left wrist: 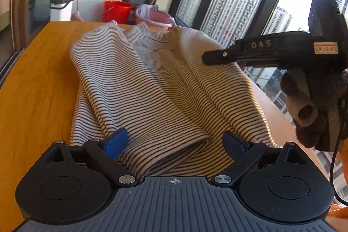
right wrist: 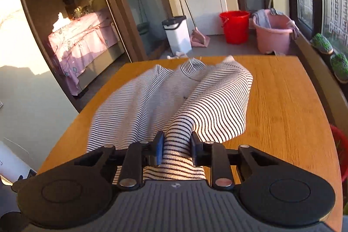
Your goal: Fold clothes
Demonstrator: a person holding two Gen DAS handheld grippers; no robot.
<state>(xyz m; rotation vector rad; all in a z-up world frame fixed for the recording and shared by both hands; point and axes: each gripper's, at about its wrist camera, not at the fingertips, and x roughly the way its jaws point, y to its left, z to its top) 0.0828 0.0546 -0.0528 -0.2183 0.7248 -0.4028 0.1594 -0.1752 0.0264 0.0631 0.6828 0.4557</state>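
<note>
Spread wide, the left gripper point(left wrist: 174, 140) straddles a folded edge of the striped shirt point(left wrist: 152, 79), cream with thin dark stripes, rumpled on the wooden table point(left wrist: 39, 84). Right gripper point(right wrist: 176, 149), lettered "DAS", pinches a bunched sleeve.

striped shirt point(right wrist: 152, 97): 1 | table point(right wrist: 282, 101): 1 | red bucket point(right wrist: 235, 25): 1 | pink tub point(right wrist: 274, 36): 1

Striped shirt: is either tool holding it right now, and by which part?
The right tool is shut on a bunched fold at the near edge of the striped shirt. The left tool is open, straddling a fold without pinching.
</note>
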